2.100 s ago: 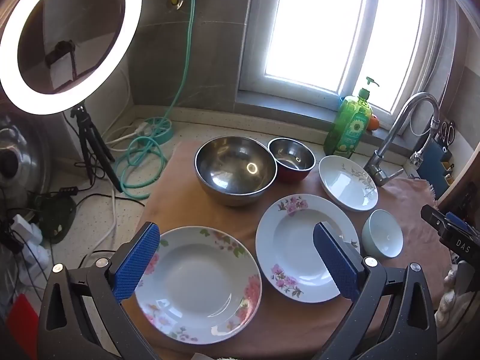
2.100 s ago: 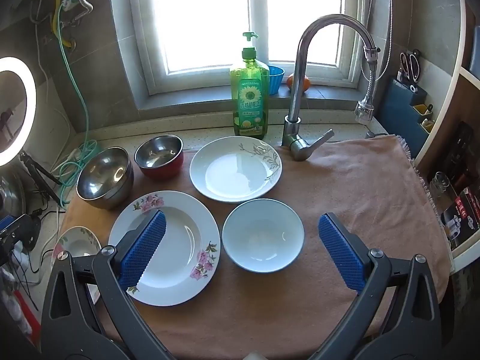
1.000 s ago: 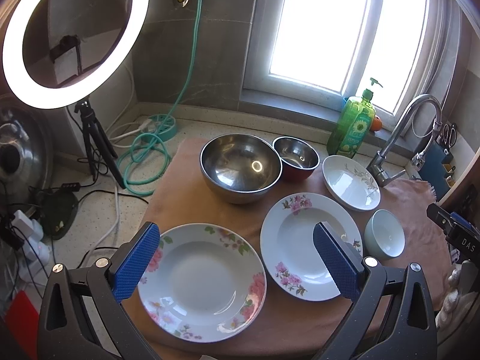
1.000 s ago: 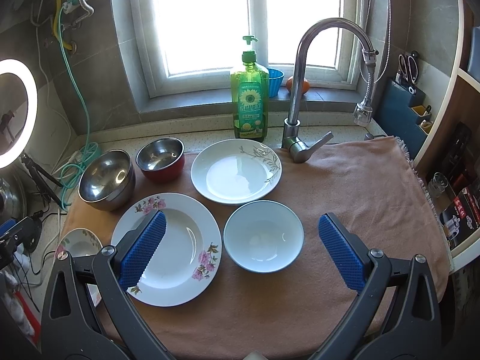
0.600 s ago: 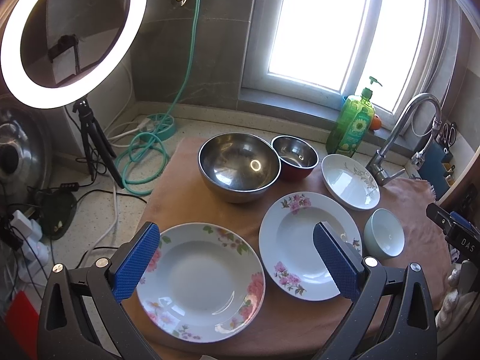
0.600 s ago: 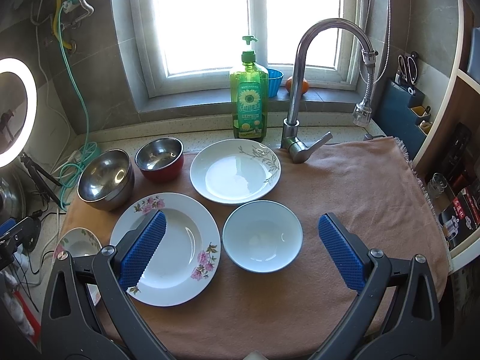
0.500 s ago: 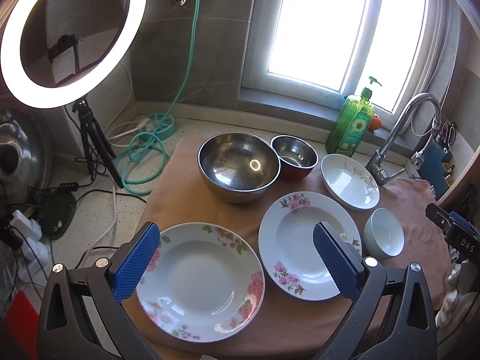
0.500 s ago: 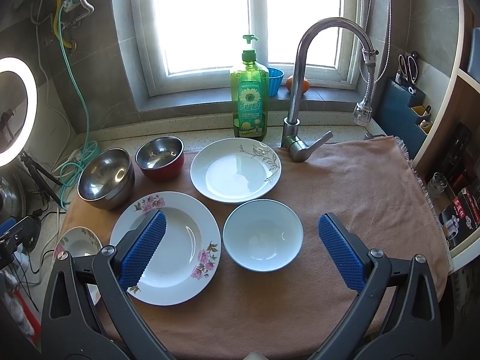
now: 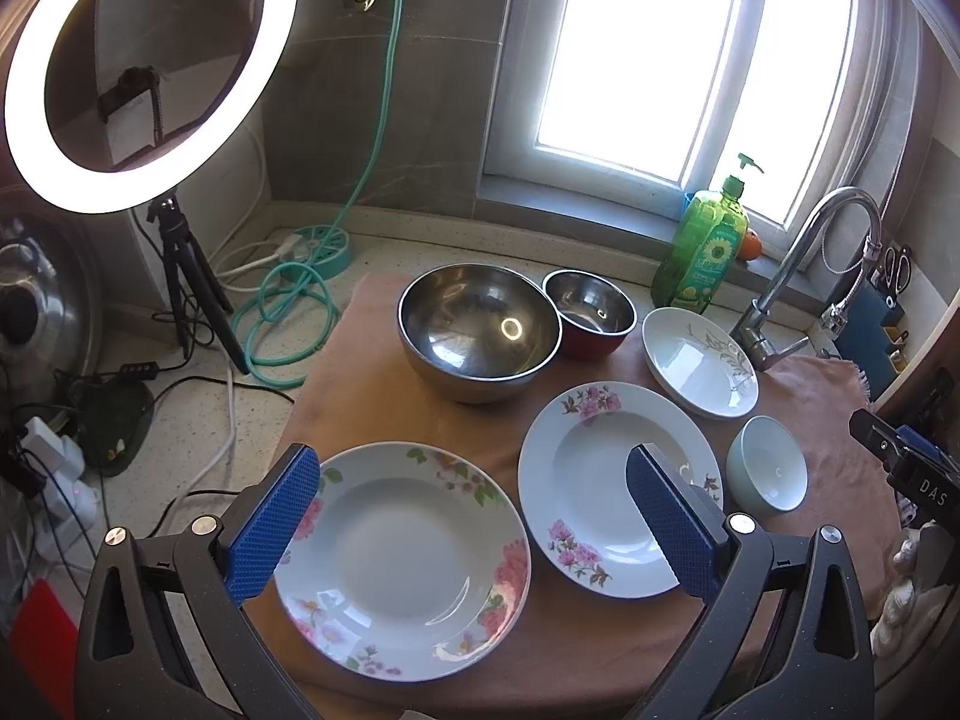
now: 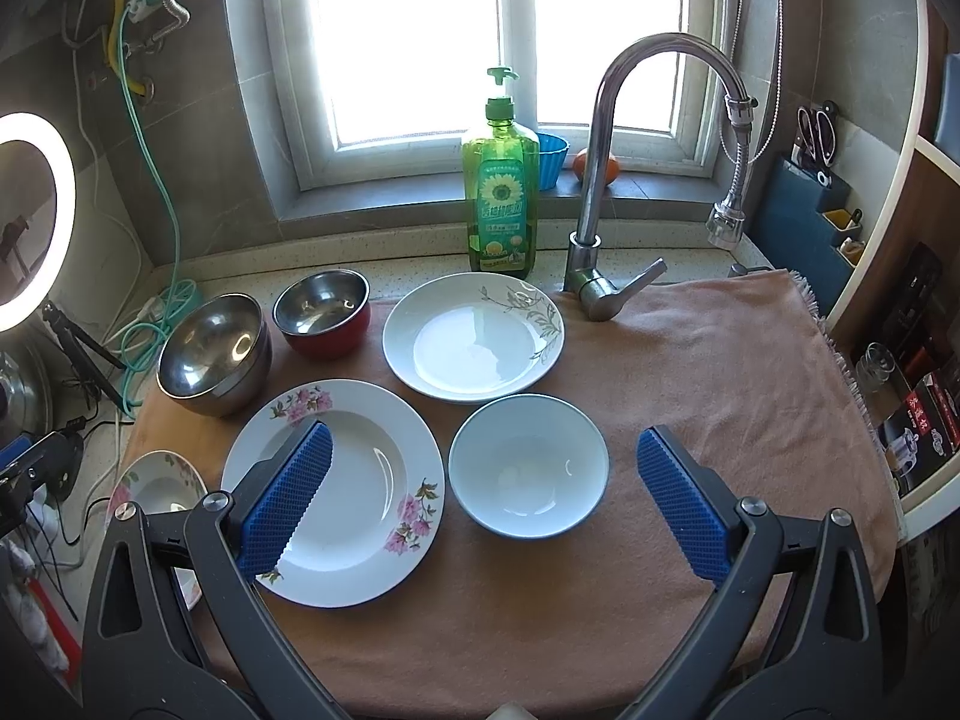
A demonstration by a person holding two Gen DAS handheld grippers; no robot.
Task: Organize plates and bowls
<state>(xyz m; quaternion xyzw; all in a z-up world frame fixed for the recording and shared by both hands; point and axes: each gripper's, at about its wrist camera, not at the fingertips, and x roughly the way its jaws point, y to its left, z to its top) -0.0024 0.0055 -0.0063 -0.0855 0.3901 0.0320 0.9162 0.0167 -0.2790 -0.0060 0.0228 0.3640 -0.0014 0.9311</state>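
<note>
On the brown cloth lie a big floral plate, a second pink-flowered plate, a white plate with a grey leaf pattern, a pale blue bowl, a large steel bowl and a small red-sided steel bowl. My left gripper is open and empty above the big floral plate. My right gripper is open and empty above the pale blue bowl.
A green soap bottle and a tap stand behind the dishes. A ring light on a tripod and a coiled green hose are at the left. A shelf unit borders the right edge.
Both grippers have stayed open and almost still. The left wrist view has drifted slightly. No dish has moved.
</note>
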